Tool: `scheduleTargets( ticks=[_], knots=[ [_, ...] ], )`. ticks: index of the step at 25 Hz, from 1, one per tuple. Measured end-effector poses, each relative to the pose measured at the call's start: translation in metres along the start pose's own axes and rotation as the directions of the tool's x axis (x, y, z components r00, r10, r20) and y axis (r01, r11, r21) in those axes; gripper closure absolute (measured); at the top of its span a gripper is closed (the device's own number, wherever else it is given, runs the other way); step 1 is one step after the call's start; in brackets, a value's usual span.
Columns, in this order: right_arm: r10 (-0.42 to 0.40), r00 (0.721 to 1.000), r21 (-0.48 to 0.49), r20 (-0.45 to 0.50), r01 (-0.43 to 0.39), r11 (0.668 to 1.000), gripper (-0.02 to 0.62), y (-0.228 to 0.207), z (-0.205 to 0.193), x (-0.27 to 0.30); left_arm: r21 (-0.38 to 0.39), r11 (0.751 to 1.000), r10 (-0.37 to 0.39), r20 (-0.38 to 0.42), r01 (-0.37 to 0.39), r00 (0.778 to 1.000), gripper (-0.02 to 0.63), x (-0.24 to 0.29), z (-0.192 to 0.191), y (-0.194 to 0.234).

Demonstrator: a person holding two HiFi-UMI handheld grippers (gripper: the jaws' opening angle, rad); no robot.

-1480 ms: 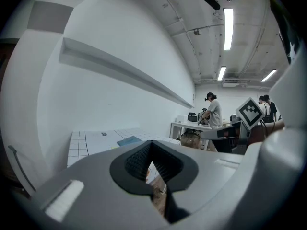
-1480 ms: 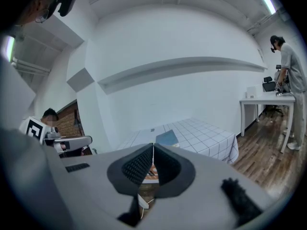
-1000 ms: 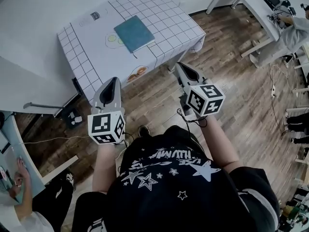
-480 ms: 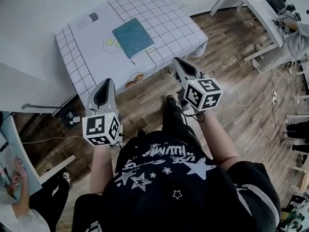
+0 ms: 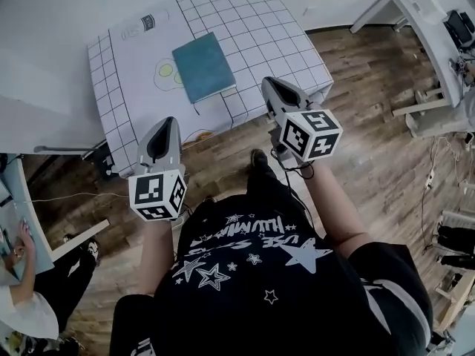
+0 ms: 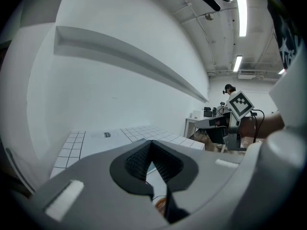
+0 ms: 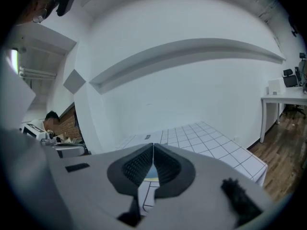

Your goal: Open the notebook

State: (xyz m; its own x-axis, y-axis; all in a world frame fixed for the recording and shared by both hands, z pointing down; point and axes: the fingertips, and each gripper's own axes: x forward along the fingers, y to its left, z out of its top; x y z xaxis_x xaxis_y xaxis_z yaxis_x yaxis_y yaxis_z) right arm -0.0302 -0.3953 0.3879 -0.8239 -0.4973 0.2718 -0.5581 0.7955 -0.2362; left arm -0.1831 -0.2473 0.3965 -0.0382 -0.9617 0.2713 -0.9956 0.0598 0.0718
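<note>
The left claw [image 5: 166,122] is pressed together with nothing between its jaws; in the left gripper view its ribbed pads [image 6: 139,161] meet at the tips. The right claw [image 5: 270,81] is likewise pressed together and empty, and points slightly downward like the left one. The notebook [image 5: 203,67] lies flat and closed, teal cover up, on the worktop [image 5: 252,21], which is covered by a white cloth printed with a grid. It sits ahead of both claws, off to the right of the left claw and to the left of the right claw, apart from each. A thin dark cord [image 5: 196,108] trails from its near edge. The left claw hangs over the wooden floor [image 5: 371,139], short of the worktop's near edge; the right claw's tip reaches that edge
</note>
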Motion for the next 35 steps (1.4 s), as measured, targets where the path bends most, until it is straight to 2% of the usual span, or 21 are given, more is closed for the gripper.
scheduleTargets(
  ticks=[15, 20, 25, 27, 29, 31, 33, 35],
  knots=[
    [0.18, 0.982, 0.003, -0.051, -0.18, 0.984, 0.58, -0.08, 0.022, 0.055, 0.047, 0.992, 0.12, -0.099, -0.116, 0.988, 0.595, 0.096, -0.009, -0.046],
    [0.217, 0.972, 0.001, -0.084, -0.218, 0.976, 0.579, -0.107, 0.019, 0.062, 0.087, 0.987, 0.148, -0.163, -0.135, 0.976, 0.566, 0.126, -0.028, -0.059],
    [0.256, 0.958, 0.025, -0.133, -0.255, 0.967, 0.58, -0.128, 0.004, 0.07, 0.161, 0.979, 0.158, -0.226, -0.124, 0.961, 0.503, 0.15, -0.048, -0.076],
    [0.27, 0.953, 0.031, -0.139, -0.269, 0.963, 0.58, -0.133, 0.001, 0.074, 0.21, 0.972, 0.154, -0.251, -0.102, 0.956, 0.453, 0.159, -0.056, -0.081],
    [0.283, 0.949, 0.04, -0.142, -0.28, 0.959, 0.58, -0.136, -0.001, 0.077, 0.277, 0.956, 0.178, -0.284, -0.097, 0.942, 0.415, 0.166, -0.067, -0.083],
    [0.29, 0.946, 0.054, -0.144, -0.285, 0.957, 0.58, -0.139, -0.002, 0.08, 0.355, 0.929, 0.224, -0.313, -0.105, 0.923, 0.388, 0.171, -0.079, -0.081],
    [0.289, 0.946, 0.066, -0.145, -0.282, 0.957, 0.58, -0.143, -0.002, 0.082, 0.435, 0.894, 0.266, -0.321, -0.108, 0.909, 0.373, 0.178, -0.086, -0.079],
    [0.282, 0.948, 0.072, -0.145, -0.274, 0.959, 0.58, -0.149, -0.002, 0.084, 0.524, 0.846, 0.297, -0.308, -0.099, 0.904, 0.367, 0.187, -0.089, -0.077]
  ],
)
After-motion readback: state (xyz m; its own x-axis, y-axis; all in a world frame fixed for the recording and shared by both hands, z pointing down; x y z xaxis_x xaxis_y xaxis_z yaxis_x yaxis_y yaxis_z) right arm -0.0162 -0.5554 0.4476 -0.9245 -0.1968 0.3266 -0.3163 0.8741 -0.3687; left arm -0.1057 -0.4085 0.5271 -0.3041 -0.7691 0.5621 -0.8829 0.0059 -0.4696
